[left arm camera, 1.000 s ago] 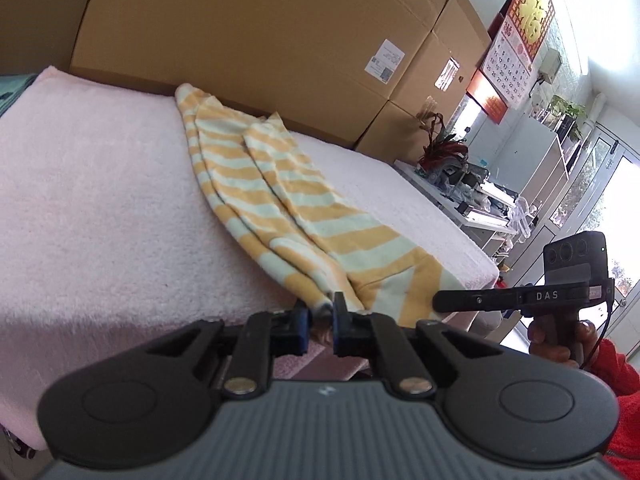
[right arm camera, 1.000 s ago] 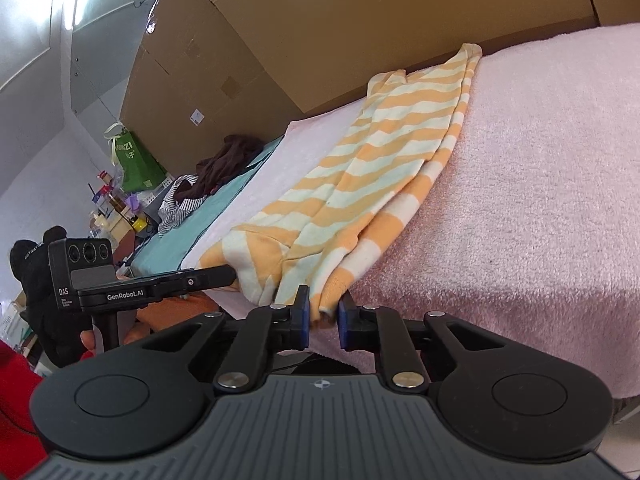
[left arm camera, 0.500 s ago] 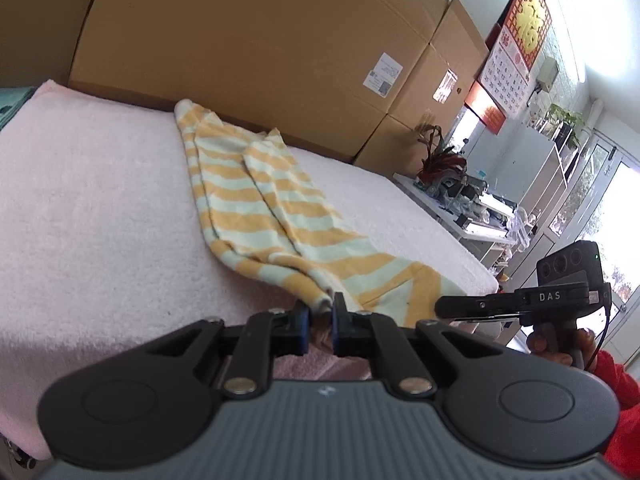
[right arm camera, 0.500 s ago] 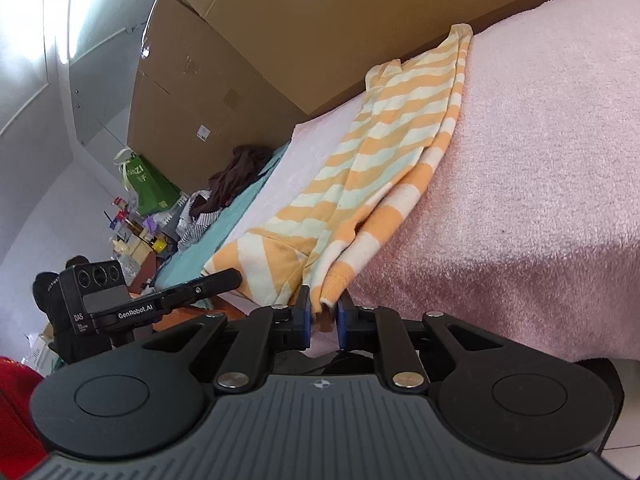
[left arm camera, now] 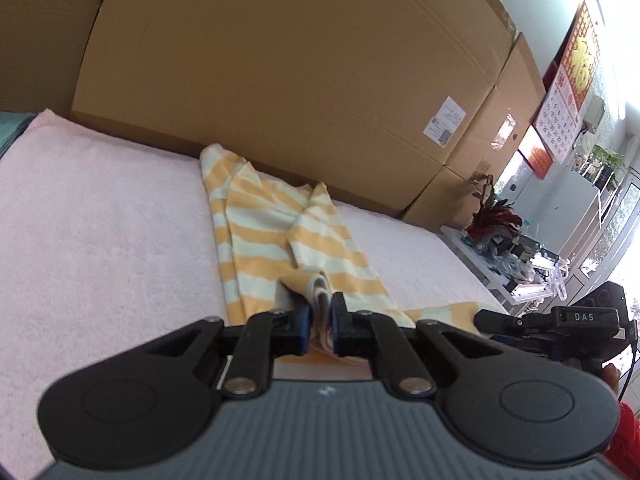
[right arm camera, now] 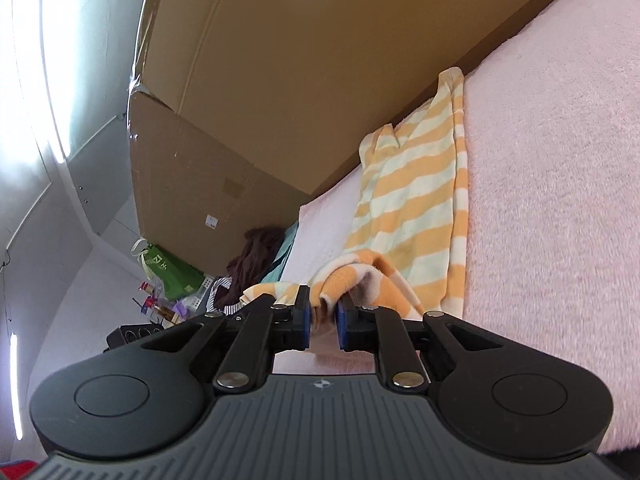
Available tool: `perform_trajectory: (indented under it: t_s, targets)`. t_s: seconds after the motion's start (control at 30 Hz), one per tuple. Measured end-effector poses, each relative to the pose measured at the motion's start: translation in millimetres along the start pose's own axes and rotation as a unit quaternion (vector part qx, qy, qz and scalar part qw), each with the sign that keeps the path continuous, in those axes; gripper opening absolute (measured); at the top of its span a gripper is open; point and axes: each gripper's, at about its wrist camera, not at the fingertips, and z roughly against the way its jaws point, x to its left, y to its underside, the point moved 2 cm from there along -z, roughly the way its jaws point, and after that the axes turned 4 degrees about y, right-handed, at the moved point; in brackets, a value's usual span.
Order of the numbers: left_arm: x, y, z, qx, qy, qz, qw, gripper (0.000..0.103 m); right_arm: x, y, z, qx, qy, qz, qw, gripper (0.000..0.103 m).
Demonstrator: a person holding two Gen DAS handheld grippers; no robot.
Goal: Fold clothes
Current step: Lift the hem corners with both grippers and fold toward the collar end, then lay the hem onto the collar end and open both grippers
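Both jaw pairs clamped on near hem of yellow-and-mint striped knit garment: left gripper, right gripper. Risk: uneven carry skews fold; thin pinch slips.

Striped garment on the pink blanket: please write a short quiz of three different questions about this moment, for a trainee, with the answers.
1. True or false: the left gripper is shut on the striped garment.
2. Multiple choice: the garment lies on (a) a bare wooden table, (b) the pink blanket, (c) a green bag.
3. Fill in: behind the garment stand large ____ boxes.

Key
1. True. Fabric sits between its fingers; the right gripper pinches the near hem in the same way.
2. b
3. cardboard
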Motion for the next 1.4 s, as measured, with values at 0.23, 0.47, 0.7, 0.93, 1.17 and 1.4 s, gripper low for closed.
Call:
perform_trajectory:
  t_s: [0.23,0.47,0.7,0.93,1.17,1.4]
  targets:
    - [21.0,-19.2,-40.6,0.016,-0.023,0.014,0.9995,0.004,-27.9,-31.0,-33.2,-0.011,0.021,-0.035,0.999,0.015]
    - [34.4,-29.2,-52.5,0.019,-0.048,0.025,0.9984,0.012,-24.5,-45.3,-52.1,-0.032,0.084,0.03,0.996,0.028]
    - [22.1,-35.4,-31.5,-0.014,-0.077,-0.026,0.9966,0.042,26.5,-22.7,-24.3,-0.107,0.133,0.218,0.961,0.043]
    - [-16.5,-14.1,-62.2,0.026,-0.103,-0.128,0.9861,0.04,42.2,-4.6,-76.5,-0.031,0.196,0.33,0.923,0.017]
    - [12.1,-10.3,-93.1,0.061,-0.195,-0.099,0.974,0.061,12.9,-42.6,-118.7,-0.036,0.263,0.278,0.923,0.006]
    - [2.7,-13.4,-63.0,0.011,-0.167,-0.104,0.9804,0.059,17.7,-24.9,-73.0,-0.067,0.179,0.235,0.953,0.016]
